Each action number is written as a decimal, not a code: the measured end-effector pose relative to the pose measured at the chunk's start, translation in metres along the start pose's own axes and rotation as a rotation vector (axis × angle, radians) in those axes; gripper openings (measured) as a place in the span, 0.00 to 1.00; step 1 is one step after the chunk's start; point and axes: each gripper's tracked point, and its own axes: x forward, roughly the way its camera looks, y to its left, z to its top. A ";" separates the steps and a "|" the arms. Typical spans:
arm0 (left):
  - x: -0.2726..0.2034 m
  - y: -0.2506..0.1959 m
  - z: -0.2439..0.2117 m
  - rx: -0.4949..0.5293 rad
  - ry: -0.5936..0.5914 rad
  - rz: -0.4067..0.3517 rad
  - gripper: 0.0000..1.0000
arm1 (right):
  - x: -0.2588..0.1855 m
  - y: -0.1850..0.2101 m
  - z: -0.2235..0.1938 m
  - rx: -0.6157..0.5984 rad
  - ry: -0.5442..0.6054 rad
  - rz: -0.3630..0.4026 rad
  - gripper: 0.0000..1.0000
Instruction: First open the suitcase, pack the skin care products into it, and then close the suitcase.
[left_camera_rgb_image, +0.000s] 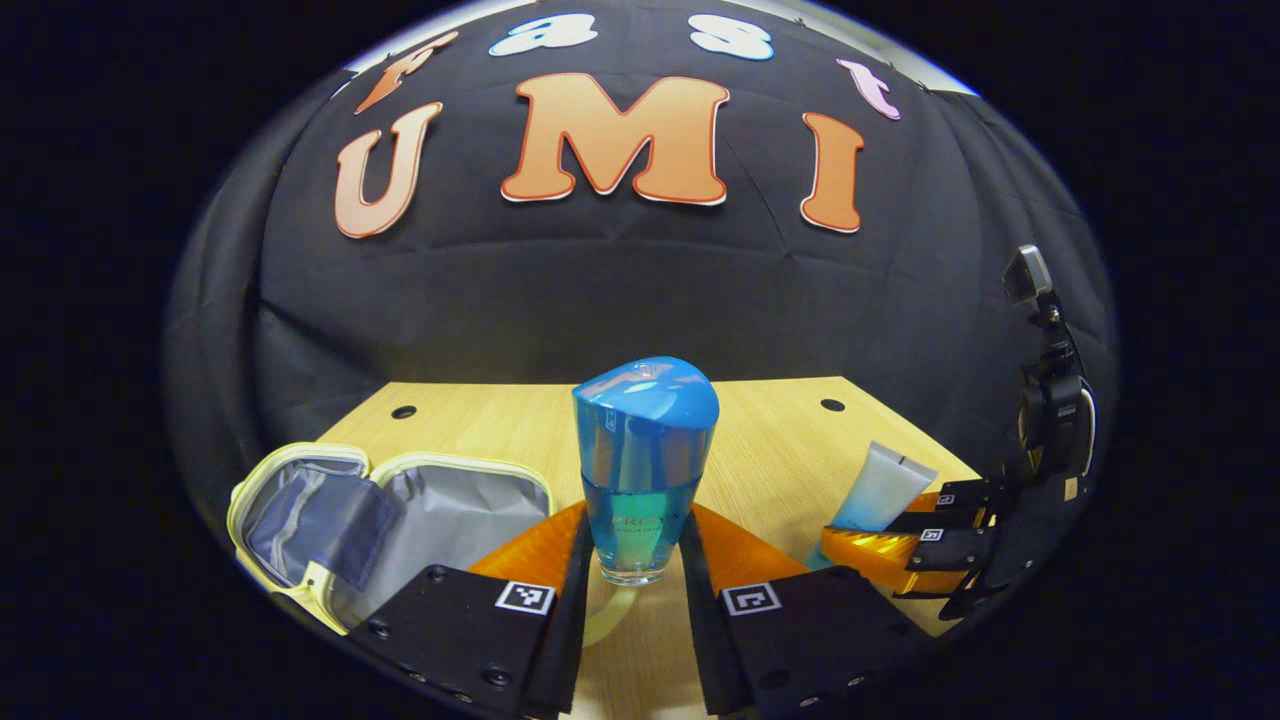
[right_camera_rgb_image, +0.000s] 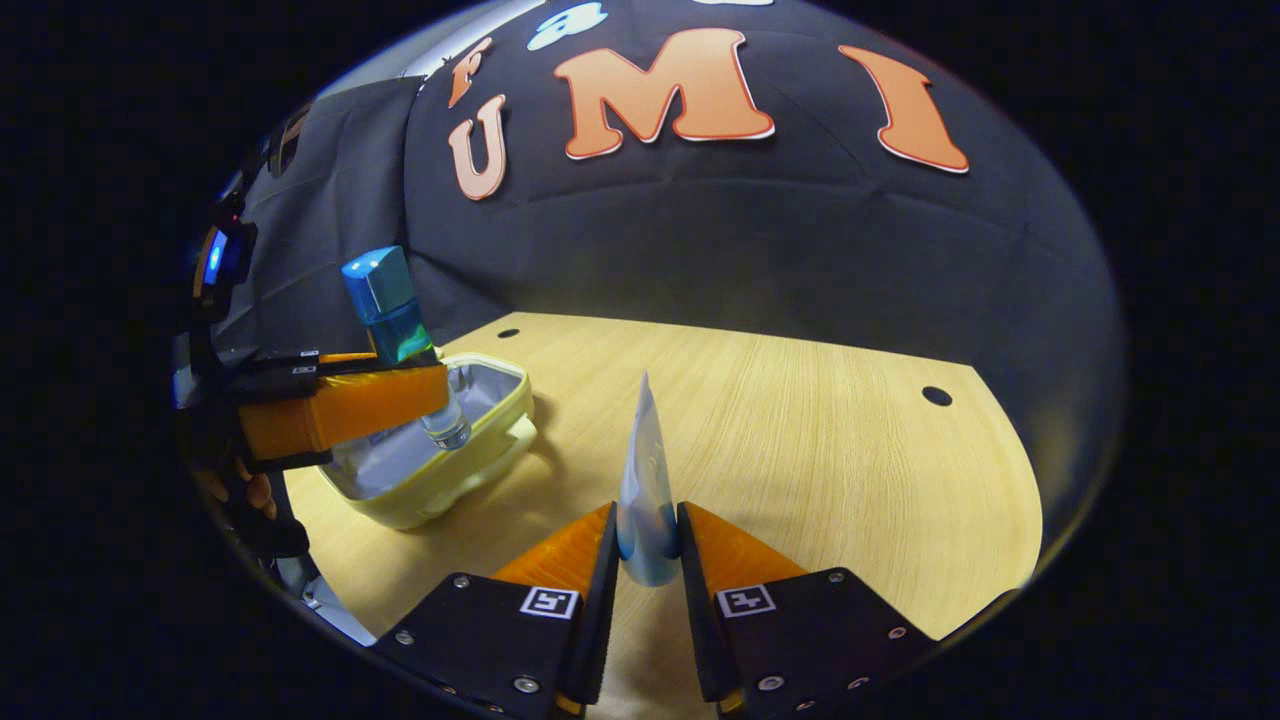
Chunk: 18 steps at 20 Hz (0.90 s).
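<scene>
My left gripper (left_camera_rgb_image: 634, 560) is shut on a blue glass bottle (left_camera_rgb_image: 643, 470) with a blue cap, held upright above the table. The small yellow-trimmed case (left_camera_rgb_image: 380, 520) lies open at lower left, its grey lining showing. In the right gripper view the same bottle (right_camera_rgb_image: 395, 325) hangs in the left gripper (right_camera_rgb_image: 340, 405) just over the open case (right_camera_rgb_image: 440, 450). My right gripper (right_camera_rgb_image: 647, 550) is shut on a white and blue tube (right_camera_rgb_image: 645, 490), crimped end up. In the left gripper view that tube (left_camera_rgb_image: 880, 490) sits in the right gripper (left_camera_rgb_image: 900, 545) at far right.
The wooden table (right_camera_rgb_image: 800, 440) has round holes near its back corners (right_camera_rgb_image: 937, 396). The black cloth wall rises behind it. A hand (right_camera_rgb_image: 245, 490) holds the left gripper at the left edge of the right gripper view.
</scene>
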 end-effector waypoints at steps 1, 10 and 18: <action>-0.005 0.004 0.003 -0.011 0.000 0.002 0.46 | -0.004 0.002 0.008 -0.003 -0.008 0.002 0.37; -0.045 0.086 -0.001 -0.056 0.076 0.133 0.46 | -0.031 0.041 0.048 -0.061 -0.040 0.088 0.36; -0.045 0.175 -0.045 -0.014 0.226 0.145 0.46 | -0.027 0.083 0.060 -0.053 -0.026 0.061 0.36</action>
